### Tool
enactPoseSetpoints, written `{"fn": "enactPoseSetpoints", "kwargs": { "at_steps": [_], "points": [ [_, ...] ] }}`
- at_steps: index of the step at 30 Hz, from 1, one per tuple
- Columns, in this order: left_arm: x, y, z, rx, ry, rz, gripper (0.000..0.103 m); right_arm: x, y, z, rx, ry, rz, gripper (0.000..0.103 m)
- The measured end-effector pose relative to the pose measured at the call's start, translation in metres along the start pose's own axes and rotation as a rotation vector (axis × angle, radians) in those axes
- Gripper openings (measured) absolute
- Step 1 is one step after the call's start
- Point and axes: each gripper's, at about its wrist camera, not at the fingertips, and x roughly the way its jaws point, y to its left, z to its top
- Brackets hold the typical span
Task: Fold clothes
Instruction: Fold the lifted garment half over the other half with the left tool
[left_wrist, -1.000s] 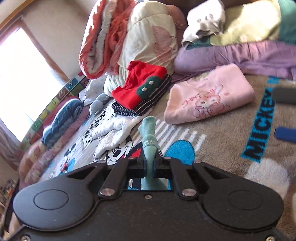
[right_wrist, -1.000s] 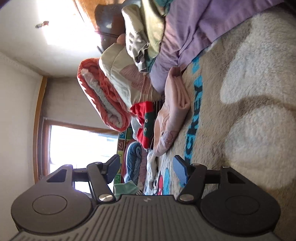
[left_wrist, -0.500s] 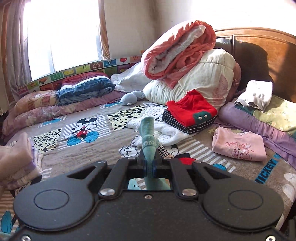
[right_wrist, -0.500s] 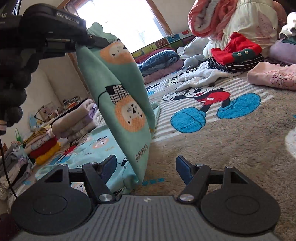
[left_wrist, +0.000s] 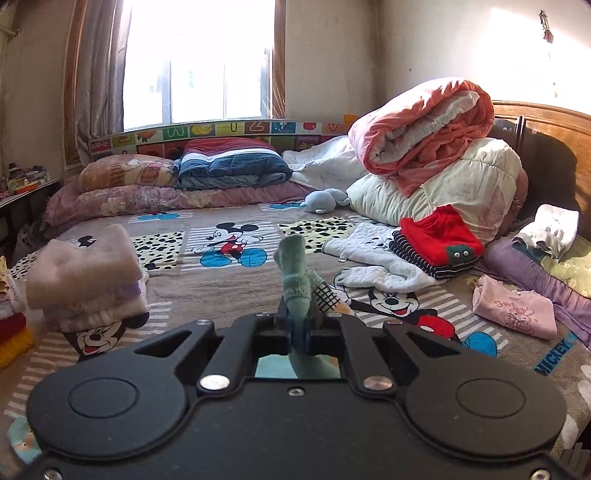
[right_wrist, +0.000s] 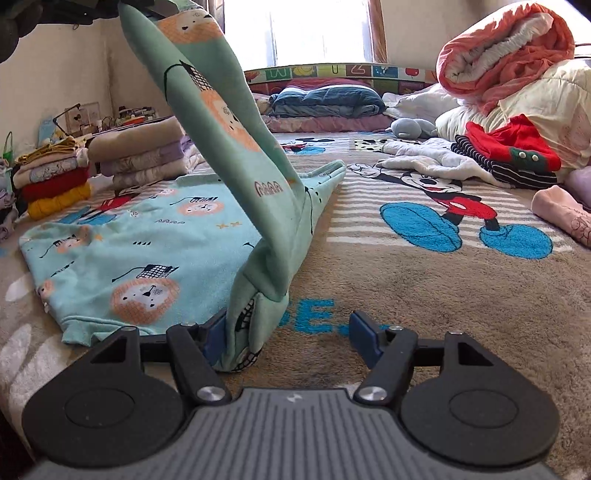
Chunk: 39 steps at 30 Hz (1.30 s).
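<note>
On a wide bed (right_wrist: 461, 295) spread with a cartoon-mouse blanket, a mint lion-print sweatshirt (right_wrist: 147, 236) lies mostly flat on its near-left part while one sleeve (right_wrist: 221, 122) is drawn up steeply out of the top of the right wrist view. The left gripper (left_wrist: 297, 325) is clamped tight on that sleeve's ribbed cuff (left_wrist: 295, 284), which stands up between its closed jaws in the left wrist view. The right gripper (right_wrist: 291, 339) sits low on the blanket with its jaws spread wide and nothing pinched; the bunched lower end of the sleeve rests against its left pad (right_wrist: 216, 338), and the right pad (right_wrist: 364, 338) stands clear.

The risks, by size: a hard pull on the raised sleeve would likely drag the flat body across the blanket and spoil its lie. A sleeve laid over at a slant would leave a crooked fold. If the wide jaws close where they stand, they may take the bunched cloth unevenly, or catch blanket pile with it. The thick cuff could slip from the left grip if tension rises.

A stack of folded clothes (right_wrist: 144, 155) stands beyond the sweatshirt, and a folded red top on striped garments (right_wrist: 513, 151) lies to the right.
</note>
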Motion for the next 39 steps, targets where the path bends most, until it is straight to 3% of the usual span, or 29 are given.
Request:
{"fn": "enactPoseSetpoints", "kwargs": {
  "at_steps": [9, 21, 29, 39],
  "points": [
    [-0.02, 0.056, -0.021, -0.069, -0.007, 0.058, 0.005, -0.006, 0.028, -0.004, -0.162, -0.031, -0.049, 0.068],
    [0.005, 0.128, -0.079, -0.251, 0.11, 0.162, 0.005, -0.014, 0.055, -0.008, -0.37, -0.05, -0.118, 0.066],
    [0.025, 0.136, -0.114, -0.237, 0.187, 0.255, 0.005, -0.017, 0.058, -0.009, -0.424, -0.013, -0.122, 0.066],
    [0.032, 0.151, -0.127, -0.273, 0.207, 0.166, 0.005, -0.037, 0.047, -0.015, -0.408, 0.024, -0.087, 0.07]
  ]
}}
